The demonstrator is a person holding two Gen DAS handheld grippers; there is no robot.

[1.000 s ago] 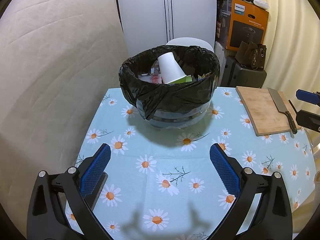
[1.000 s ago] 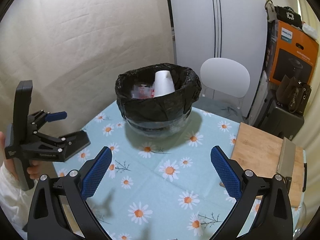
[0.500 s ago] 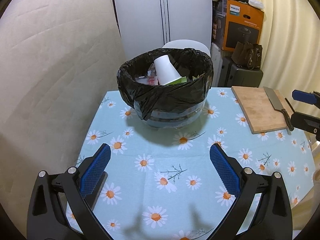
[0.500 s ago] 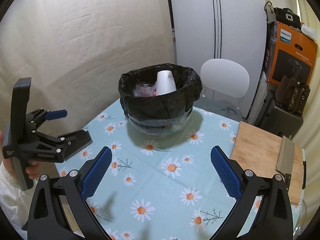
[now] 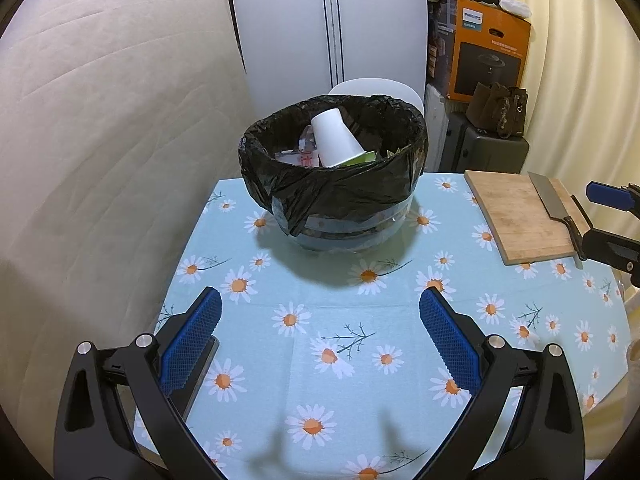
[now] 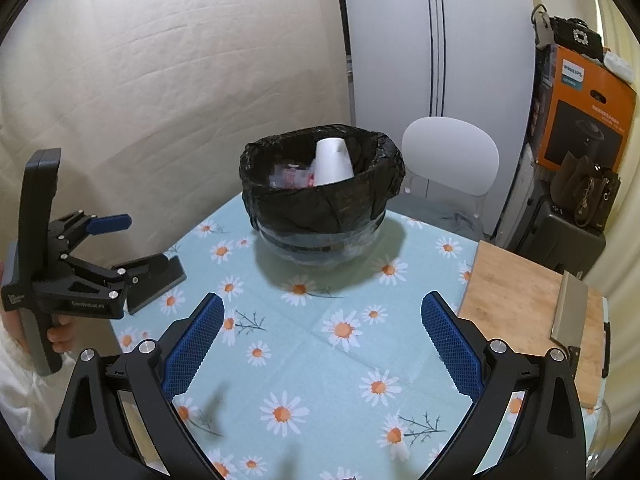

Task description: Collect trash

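A bin lined with a black bag (image 5: 340,192) (image 6: 320,204) stands at the far side of the daisy tablecloth (image 5: 340,320). An upturned white paper cup (image 5: 334,142) (image 6: 332,162) and paper scraps lie inside it. My left gripper (image 5: 320,320) is open and empty, held above the cloth in front of the bin; it also shows at the left of the right wrist view (image 6: 132,248). My right gripper (image 6: 322,320) is open and empty above the cloth; its tips show at the right edge of the left wrist view (image 5: 608,216).
A wooden cutting board (image 5: 520,216) (image 6: 520,300) with a cleaver (image 5: 554,204) (image 6: 568,308) lies at the table's right. A white chair (image 6: 450,156) stands behind the bin. An orange box (image 6: 584,116), a bag and a dark case are stacked at the back right.
Both grippers have drawn back and up from the bin, which looks smaller and farther now. Both stay open and empty.
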